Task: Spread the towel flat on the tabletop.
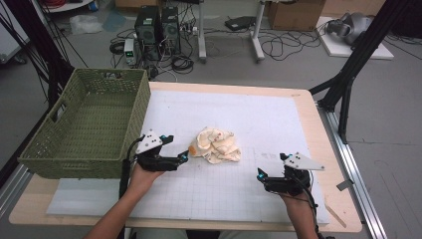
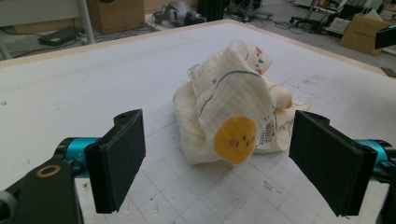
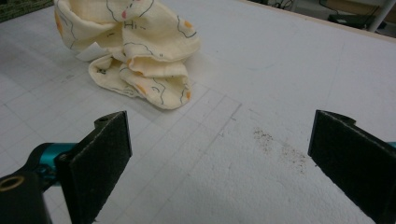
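Cream crumpled cloth lies mid-surface; left tongs, released, sit just beside its left edge; right tongs, released, stand apart at near right.

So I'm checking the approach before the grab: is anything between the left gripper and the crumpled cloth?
Nothing visible. The left gripper is open, with the crumpled cloth just ahead of its jaws and bare white mat between them.
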Tool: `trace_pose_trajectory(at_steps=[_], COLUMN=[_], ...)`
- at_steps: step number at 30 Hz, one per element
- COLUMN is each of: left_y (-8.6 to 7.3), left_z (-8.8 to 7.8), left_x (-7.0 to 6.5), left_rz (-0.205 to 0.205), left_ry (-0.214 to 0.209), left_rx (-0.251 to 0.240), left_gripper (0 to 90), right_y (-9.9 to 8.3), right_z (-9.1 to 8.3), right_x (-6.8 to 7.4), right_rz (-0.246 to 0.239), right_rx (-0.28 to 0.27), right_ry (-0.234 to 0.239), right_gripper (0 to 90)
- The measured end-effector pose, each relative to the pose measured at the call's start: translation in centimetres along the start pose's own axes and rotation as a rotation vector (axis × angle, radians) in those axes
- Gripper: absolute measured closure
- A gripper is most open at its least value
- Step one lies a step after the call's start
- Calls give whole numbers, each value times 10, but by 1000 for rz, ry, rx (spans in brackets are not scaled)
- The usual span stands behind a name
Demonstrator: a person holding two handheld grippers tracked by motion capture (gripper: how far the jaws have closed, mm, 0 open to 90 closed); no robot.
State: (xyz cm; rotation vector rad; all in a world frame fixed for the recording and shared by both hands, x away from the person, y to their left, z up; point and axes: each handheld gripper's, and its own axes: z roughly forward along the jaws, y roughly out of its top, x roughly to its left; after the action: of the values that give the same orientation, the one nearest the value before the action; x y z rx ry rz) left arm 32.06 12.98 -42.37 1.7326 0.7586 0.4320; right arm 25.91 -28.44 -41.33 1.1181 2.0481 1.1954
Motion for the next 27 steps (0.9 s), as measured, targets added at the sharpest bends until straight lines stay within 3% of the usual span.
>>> trace_pose_trajectory(at_steps=[9,14,19,21,23,27], left_y=[0,0,-1,-1,-1,-2], left_z=[0,1,2,2,2,2], left_x=[0,0,0,1,1,2], left_rz=[-4,-24,-23,-23,-27,-29], left_ry=[8,13,11,10,11,9], left_rx=[16,30,37,38,39,45], left_gripper=[188,189,190,194,194,199], right_y=[4,7,13,15,18,22], right_z=[9,28,46,54,63,82], right_x=[4,12,21,24,26,33], right_rz=[4,-56,-87,-96,-107,-144], right_rx=[3,66,80,87,89,93], right_ry=[-7,22,62,87,97,132], right_gripper=[53,54,86,187,202,353])
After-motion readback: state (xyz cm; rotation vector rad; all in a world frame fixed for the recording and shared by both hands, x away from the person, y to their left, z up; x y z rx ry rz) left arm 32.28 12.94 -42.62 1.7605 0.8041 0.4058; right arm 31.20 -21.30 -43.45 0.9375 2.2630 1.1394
